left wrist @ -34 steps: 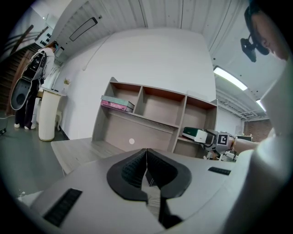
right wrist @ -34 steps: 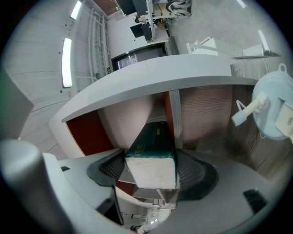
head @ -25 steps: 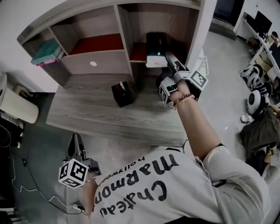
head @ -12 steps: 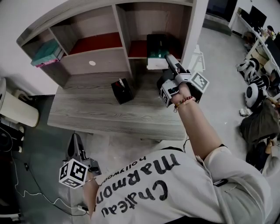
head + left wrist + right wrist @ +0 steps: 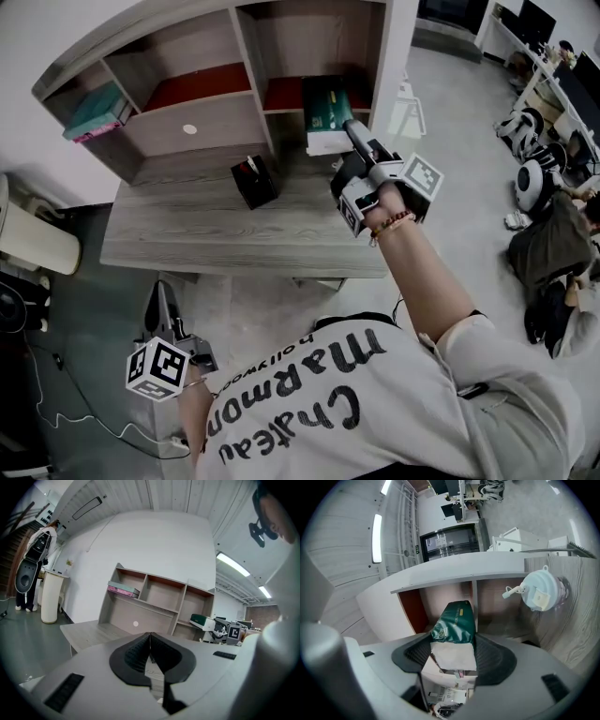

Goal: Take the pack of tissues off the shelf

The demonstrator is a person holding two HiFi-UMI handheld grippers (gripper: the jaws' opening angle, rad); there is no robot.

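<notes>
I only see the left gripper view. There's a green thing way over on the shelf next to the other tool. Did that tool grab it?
Observer: Yes. The right gripper view shows the right tool shut on the pack of tissues, pads squeezing its white end.
Operator: Is it out of the shelf?
Observer: Partly. In the head view its white end pokes past the edge of the shelf; the green end is inside.
Operator: Anything on the desk near it?
Observer: A black box stands on the desk, left of the pack, not touching it.
</notes>
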